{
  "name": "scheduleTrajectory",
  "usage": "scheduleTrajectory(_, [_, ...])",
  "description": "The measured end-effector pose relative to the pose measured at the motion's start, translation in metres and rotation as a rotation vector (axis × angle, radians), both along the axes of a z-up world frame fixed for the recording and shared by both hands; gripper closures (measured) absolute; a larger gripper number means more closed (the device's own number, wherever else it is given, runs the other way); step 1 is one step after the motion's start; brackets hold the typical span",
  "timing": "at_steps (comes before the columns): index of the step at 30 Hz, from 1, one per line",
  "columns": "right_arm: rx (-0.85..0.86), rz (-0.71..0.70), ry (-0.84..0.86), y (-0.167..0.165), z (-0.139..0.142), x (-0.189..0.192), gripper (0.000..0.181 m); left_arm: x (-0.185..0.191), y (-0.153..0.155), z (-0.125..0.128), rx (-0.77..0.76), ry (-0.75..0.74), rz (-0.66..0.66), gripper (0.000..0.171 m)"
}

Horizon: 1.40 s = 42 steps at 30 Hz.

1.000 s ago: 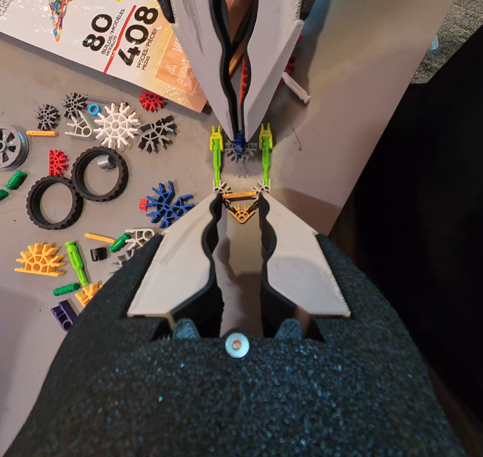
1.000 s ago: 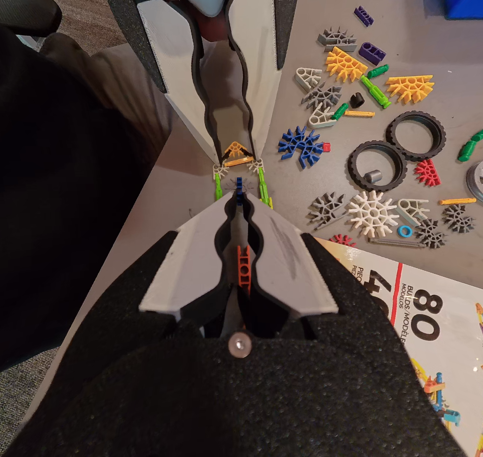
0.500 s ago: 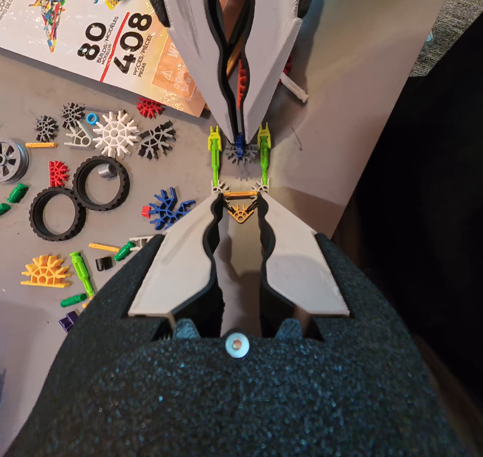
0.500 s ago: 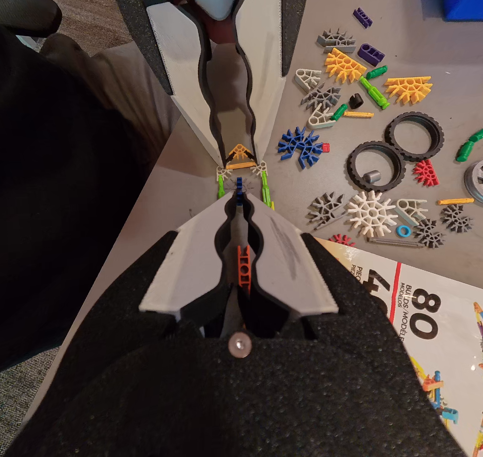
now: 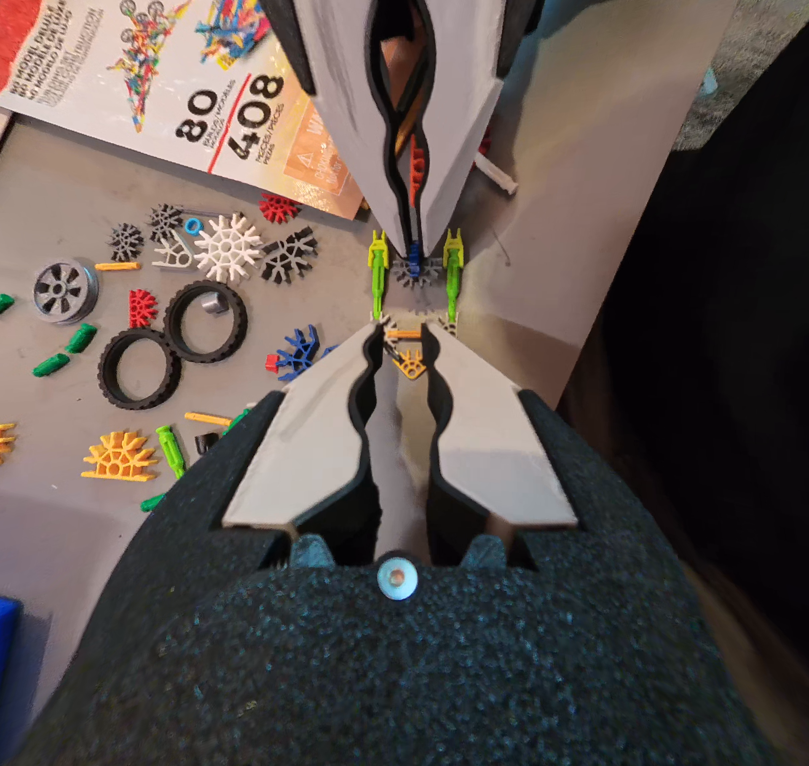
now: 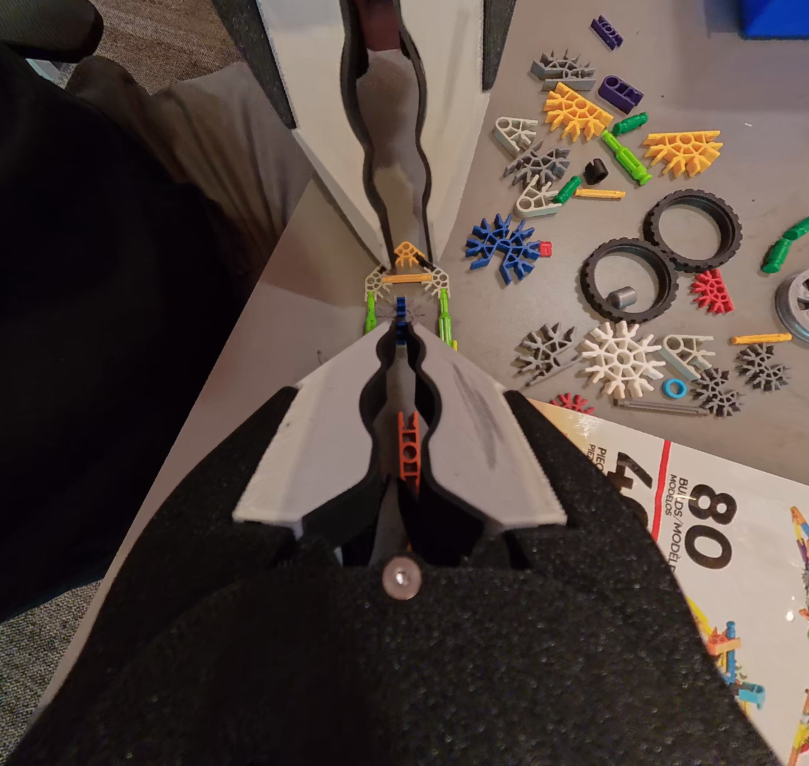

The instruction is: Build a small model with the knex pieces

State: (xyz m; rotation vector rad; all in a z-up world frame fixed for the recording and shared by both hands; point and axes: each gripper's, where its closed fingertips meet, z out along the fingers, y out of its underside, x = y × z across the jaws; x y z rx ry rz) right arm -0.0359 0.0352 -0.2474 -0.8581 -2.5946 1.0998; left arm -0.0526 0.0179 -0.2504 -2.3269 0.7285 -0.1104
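A small frame of construction-toy pieces [image 5: 411,320] is seen lying on the grey worktop [image 5: 547,228] near its edge, between the two grippers, which face each other tip to tip; the left gripper [image 5: 400,335] is set with its fingers narrowly parted around the near end of the frame, where a yellow-orange fan connector [image 5: 410,365] lies in the gap between the fingertips and an orange rod [image 5: 403,333] spans two pale connectors; whether the pads actually press on the frame cannot be told; the right gripper [image 6: 400,329] is closed tight on a blue rod [image 6: 400,313], whose free end is plugged into a grey snowflake connector [image 6: 400,310] lying between the frame's two bright green rods [image 6: 444,313]; an orange-red piece [image 6: 409,447] is also seen deeper between the right gripper's fingers; in the left wrist view the grey snowflake connector [image 5: 416,269] is found just beyond the left gripper's tips, with the right gripper [image 5: 413,250] directly above it; loose parts are scattered to one side: two black tyres [image 5: 173,342], a white snowflake connector [image 5: 227,248], a blue connector [image 5: 300,353], a grey wheel hub [image 5: 63,291], yellow fan connectors [image 5: 118,458]; a printed booklet [image 5: 153,66] is laid flat beyond them
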Motion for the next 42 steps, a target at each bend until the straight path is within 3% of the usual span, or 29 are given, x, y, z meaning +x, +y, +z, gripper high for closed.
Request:
scheduleTrajectory(8, [0.001,-0.003,0.002,0.001,0.001,0.000,0.179,-0.001,0.001,-0.014,-0.039,-0.017,-0.007,0.171])
scheduleTrajectory(17, [-0.004,-0.005,0.004,0.001,0.001,-0.001,0.179,-0.005,0.001,-0.018,-0.033,0.020,-0.003,0.171])
scheduleTrajectory(23, [-0.004,-0.002,-0.001,0.000,0.000,0.000,0.179,0.004,0.004,-0.001,0.022,-0.053,-0.022,0.171])
scheduleTrajectory(42, [-0.004,-0.003,-0.002,0.001,0.000,-0.001,0.179,0.002,0.005,-0.019,0.012,-0.105,-0.029,0.171])
